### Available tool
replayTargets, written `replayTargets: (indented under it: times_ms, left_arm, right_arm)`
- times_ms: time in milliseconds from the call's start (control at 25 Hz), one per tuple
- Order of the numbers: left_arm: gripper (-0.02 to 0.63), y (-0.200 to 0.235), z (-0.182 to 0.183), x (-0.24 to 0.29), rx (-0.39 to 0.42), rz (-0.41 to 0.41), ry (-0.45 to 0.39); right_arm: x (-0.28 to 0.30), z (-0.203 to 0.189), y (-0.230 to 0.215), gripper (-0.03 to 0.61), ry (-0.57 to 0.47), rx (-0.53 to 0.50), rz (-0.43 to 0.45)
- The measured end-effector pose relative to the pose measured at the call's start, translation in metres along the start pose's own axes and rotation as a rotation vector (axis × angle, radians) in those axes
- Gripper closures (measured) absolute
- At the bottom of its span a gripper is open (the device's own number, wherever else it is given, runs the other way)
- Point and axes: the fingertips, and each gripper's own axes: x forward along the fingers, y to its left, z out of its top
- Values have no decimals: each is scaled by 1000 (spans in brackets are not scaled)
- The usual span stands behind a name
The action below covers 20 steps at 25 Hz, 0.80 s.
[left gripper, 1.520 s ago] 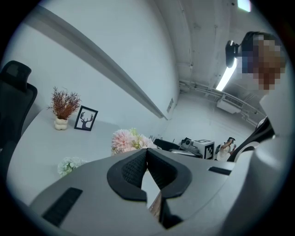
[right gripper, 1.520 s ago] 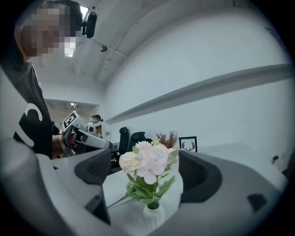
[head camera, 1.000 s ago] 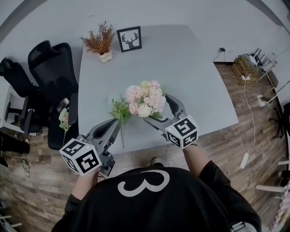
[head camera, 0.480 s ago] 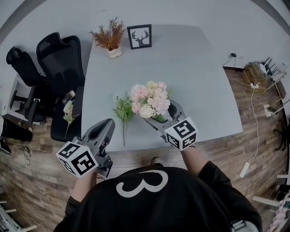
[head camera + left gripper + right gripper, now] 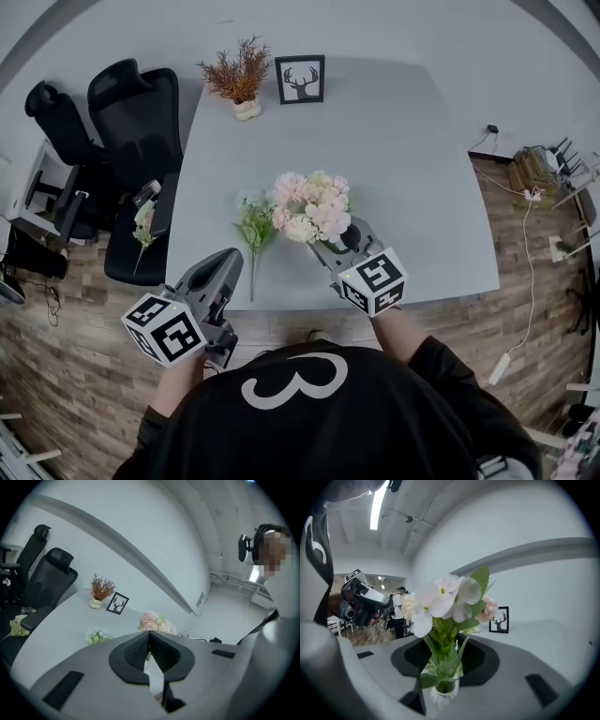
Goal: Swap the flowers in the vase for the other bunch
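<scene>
Your right gripper [image 5: 443,660] has just been closing its jaws, and they now pinch the green stems of the pink bouquet [image 5: 311,206] just above the mouth of the white vase [image 5: 443,696]. The vase stands on the grey table [image 5: 403,150] near its front edge. From the head view the blooms cover the vase completely; only the right gripper view shows its rim, and its base is cut off by the gripper's body. How hard the pads bite is hard to judge, since leaves fill the gap between them.

Your left gripper [image 5: 230,262] hangs over the table's near edge, jaws pressed together with nothing between them. In its own view the closed jaws block most of the vase.

The other bunch [image 5: 251,225], pale green and white, lies flat on the table just left of the bouquet, stem towards you.

At the far edge stand a framed deer picture [image 5: 300,79] and a dried plant [image 5: 239,80] in a small pot. A small flower-like item [image 5: 143,230] on the black chair [image 5: 141,122] is too small to identify.
</scene>
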Motion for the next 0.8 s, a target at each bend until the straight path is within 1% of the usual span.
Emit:
replayTargets:
  times_ms: [240,400,520,800]
  left_arm:
    - [603,-11,-5,-3,25,18,-18]
    - [603,-9,-16,-8,-3,31,-23]
    - [603,-10,-15,-5,-17,27,-25]
    - [603,-15,-13,-5,-3,1,-36]
  right_arm:
    - [1,1,1,442,4,-25,36]
    - [-2,1,2,459,3,-32,49]
    - [-2,6,1,465,0,-40,56]
    - [-7,23,3,471,-31,-48,47]
